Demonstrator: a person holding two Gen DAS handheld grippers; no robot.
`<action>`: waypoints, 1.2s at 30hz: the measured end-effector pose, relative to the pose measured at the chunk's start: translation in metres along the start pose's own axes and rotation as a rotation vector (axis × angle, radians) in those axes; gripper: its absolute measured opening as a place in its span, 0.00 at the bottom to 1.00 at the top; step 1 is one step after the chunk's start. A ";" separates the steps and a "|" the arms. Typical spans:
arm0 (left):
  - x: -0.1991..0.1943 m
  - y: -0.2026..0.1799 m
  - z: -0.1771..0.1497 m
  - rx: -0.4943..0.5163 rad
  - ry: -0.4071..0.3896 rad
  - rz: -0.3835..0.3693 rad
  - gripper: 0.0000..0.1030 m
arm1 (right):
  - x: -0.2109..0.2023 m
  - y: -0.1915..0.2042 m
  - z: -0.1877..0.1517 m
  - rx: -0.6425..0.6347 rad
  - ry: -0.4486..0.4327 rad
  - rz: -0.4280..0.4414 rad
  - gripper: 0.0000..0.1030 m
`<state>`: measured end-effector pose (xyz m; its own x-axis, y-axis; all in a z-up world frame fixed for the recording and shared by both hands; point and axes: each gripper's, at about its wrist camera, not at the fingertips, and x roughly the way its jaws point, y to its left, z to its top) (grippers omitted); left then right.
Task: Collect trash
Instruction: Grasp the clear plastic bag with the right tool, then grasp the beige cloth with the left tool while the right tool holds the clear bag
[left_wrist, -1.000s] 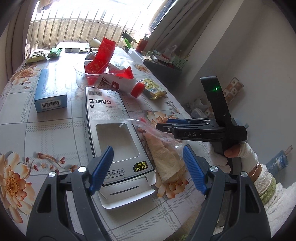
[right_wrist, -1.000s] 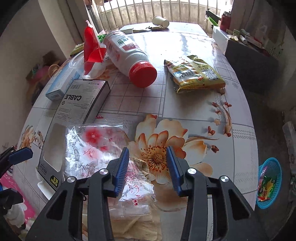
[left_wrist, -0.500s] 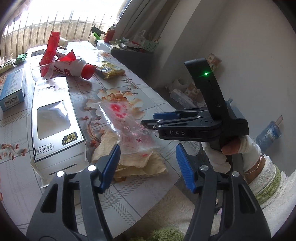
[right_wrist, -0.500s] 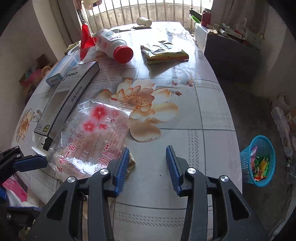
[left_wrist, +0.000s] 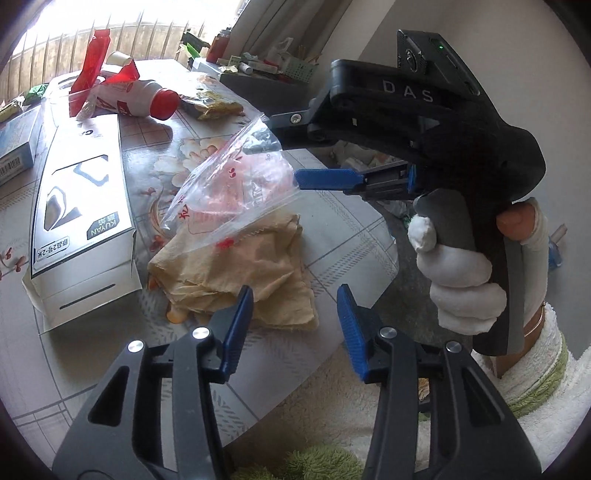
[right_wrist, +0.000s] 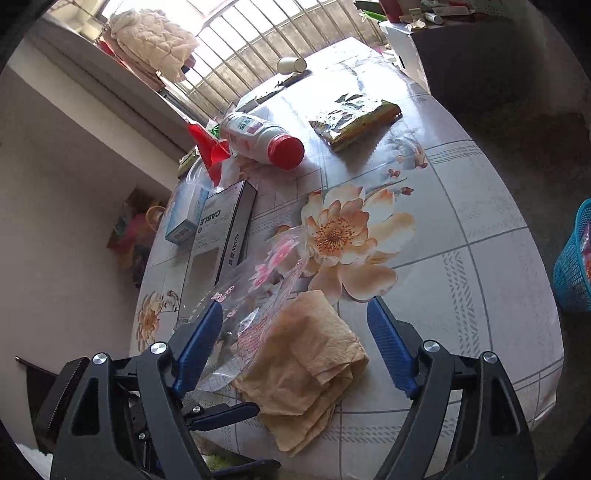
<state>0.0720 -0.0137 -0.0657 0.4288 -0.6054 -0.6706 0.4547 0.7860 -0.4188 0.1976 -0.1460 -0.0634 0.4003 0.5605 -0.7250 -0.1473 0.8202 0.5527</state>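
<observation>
- Left gripper (left_wrist: 295, 325): we see it over the near edge of the table (right_wrist: 480, 277). Its jaws stand partly apart and have just been closing. They grip nothing, and a corner of the tissue lies just ahead of the pads.
- Small blue carton (right_wrist: 183, 218): it lies flat along the left edge of the table, just beside the cable box.
- Cable box (right_wrist: 221, 236): a long windowed carton marked "CABLE" and "KUYAN", lying flat inward of the left edge.
- Red wrapper (right_wrist: 207, 147): it stands crumpled in a clear tub beyond the cable box.
- White bottle with a red cap (right_wrist: 262, 142): it lies on its side towards the far left of the table, cap pointing to the middle.
- Clear plastic bag with red print (right_wrist: 258, 288): trash, part lifted off the table near its near edge. It leans against the right gripper's left finger (right_wrist: 199, 339), and its lower end overlaps the tissue.
- Crumpled brown tissue (right_wrist: 306, 369): trash, lying flat at the near edge of the table.
- Right gripper (right_wrist: 295, 306): held in a white-gloved hand (left_wrist: 461, 280). Its jaws have just been opening and stand wide, with the bag and tissue between them. We see no pad pressing on either.
- Yellow-green snack packet (right_wrist: 354, 120): it lies flat towards the far right of the table.
- Blue basket (right_wrist: 576, 258): it stands on the floor past the right edge, with wrappers inside.
</observation>
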 end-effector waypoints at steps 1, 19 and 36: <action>0.000 0.002 0.000 -0.009 -0.001 0.000 0.41 | 0.002 0.003 0.000 0.005 0.001 0.019 0.77; 0.003 0.021 0.000 -0.061 0.001 0.000 0.37 | 0.011 -0.060 -0.002 0.273 -0.022 0.158 0.75; -0.001 0.020 0.001 -0.044 -0.012 -0.002 0.37 | -0.013 -0.075 0.002 0.327 -0.123 0.294 0.06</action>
<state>0.0818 0.0027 -0.0729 0.4375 -0.6079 -0.6626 0.4210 0.7896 -0.4465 0.2056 -0.2151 -0.0946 0.4917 0.7299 -0.4749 0.0146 0.5384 0.8426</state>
